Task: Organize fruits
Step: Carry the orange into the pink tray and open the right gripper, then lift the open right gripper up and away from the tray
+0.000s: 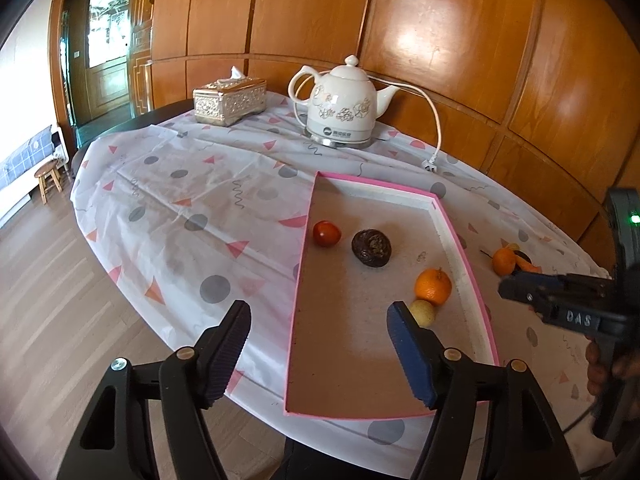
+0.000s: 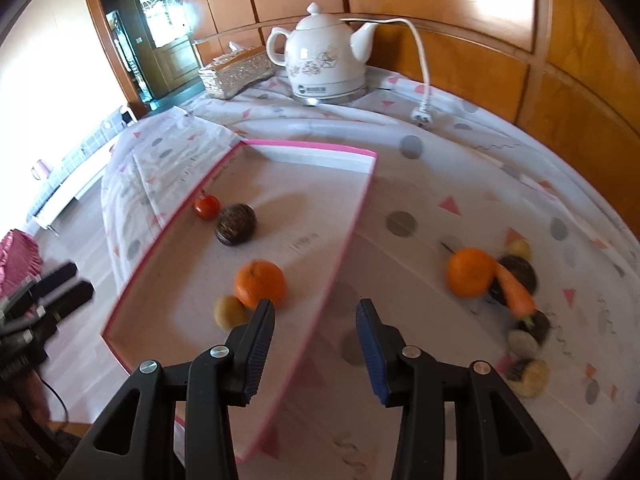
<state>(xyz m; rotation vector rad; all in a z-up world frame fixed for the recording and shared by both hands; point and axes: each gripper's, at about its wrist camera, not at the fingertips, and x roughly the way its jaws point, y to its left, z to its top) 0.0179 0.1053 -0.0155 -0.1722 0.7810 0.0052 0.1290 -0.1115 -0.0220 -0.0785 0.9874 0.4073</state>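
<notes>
Fruit half sorted into the pink tray

Tray [image 2: 362,160] already holds a tomato [image 2: 207,206], a dark round fruit [image 2: 235,225], an orange [image 2: 259,283] and a small yellow fruit [image 2: 229,311], gathered to clear the cloth. Left gripper [image 1: 318,344] hangs wide open and empty over the tray's near end. Right gripper [image 2: 315,334], partly open and empty, straddles the tray's right rim. A second orange [image 2: 470,272] and a carrot [image 2: 516,286] wait at its two o'clock.

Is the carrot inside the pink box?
No, the carrot lies on the tablecloth outside the pink box, leaning against an orange.
</notes>
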